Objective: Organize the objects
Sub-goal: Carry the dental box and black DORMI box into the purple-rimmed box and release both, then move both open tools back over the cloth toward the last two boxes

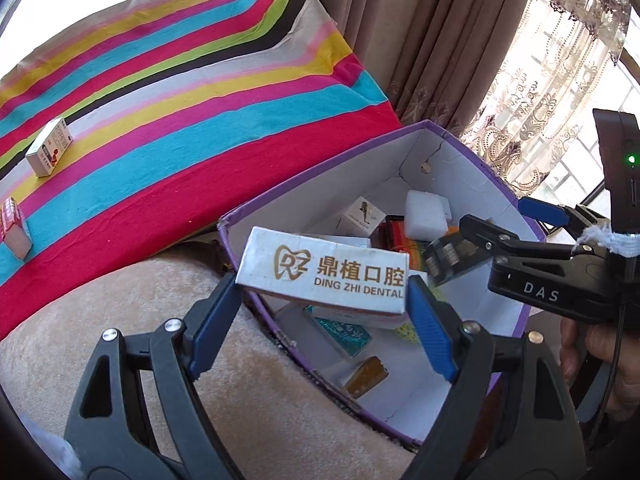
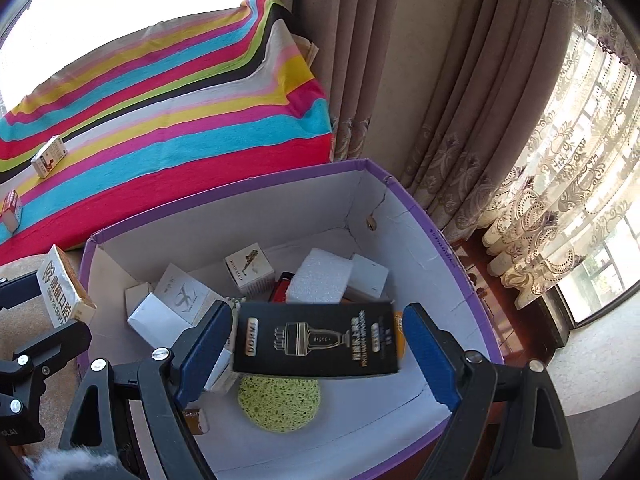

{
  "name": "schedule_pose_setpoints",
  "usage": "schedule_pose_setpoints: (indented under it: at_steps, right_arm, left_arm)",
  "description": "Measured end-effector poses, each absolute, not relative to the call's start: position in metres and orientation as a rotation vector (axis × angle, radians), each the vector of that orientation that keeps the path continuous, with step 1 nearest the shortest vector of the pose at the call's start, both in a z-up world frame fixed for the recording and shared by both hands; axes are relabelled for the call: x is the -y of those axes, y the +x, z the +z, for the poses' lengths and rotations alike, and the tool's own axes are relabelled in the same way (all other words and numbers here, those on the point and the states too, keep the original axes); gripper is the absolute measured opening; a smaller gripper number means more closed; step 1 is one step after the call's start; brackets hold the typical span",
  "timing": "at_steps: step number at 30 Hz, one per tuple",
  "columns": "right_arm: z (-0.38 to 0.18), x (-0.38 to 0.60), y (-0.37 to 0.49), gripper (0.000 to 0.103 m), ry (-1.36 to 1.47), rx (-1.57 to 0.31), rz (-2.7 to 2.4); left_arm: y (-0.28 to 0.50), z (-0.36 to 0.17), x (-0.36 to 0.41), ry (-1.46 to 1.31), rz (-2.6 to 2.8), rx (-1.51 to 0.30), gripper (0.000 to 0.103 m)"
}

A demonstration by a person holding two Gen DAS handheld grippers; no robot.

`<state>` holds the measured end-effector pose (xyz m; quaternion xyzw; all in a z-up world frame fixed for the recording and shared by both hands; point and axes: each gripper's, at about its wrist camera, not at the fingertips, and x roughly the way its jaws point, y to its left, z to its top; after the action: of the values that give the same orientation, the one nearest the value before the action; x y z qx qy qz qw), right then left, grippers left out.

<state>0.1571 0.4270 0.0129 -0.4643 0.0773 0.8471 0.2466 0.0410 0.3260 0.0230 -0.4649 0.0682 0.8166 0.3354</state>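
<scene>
A white carton printed "DING ZHI DENTAL" [image 1: 324, 276] hangs over the near-left corner of a purple storage box [image 1: 352, 188], with my left gripper [image 1: 320, 286] shut on its two ends. In the right wrist view the same carton [image 2: 60, 296] shows at the far left, beside the purple box's [image 2: 240, 224] left wall. A black carton with a hair-clipper picture [image 2: 316, 340] hangs tilted above the box's inside, with my right gripper [image 2: 318, 322] shut on it. From the left wrist view, that gripper [image 1: 460, 258] and the black carton [image 1: 450, 266] sit at the right.
Several small white cartons, a white foam block [image 2: 320, 280] and a green sponge [image 2: 280, 404] lie in the box. Behind it a striped cloth [image 1: 180, 100] carries two small cartons [image 1: 50, 148] [image 1: 14, 228]. The box rests on beige plush [image 1: 120, 300]. Curtains [image 2: 400, 60] hang at the right.
</scene>
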Motion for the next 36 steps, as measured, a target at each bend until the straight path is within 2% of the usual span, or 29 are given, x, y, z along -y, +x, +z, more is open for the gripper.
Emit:
schedule_pose_setpoints:
  at_steps: [18, 36]
  right_arm:
    - [0.011, -0.422, 0.151, 0.092, -1.299, -0.261, 2.339]
    - [0.017, -0.33, 0.107, 0.092, -1.357, -0.3, 2.536]
  left_arm:
    - [0.04, 0.028, -0.312, -1.201, 2.133, -0.136, 0.088]
    - [0.016, 0.035, -0.192, -1.236, 2.387, 0.041, 0.088]
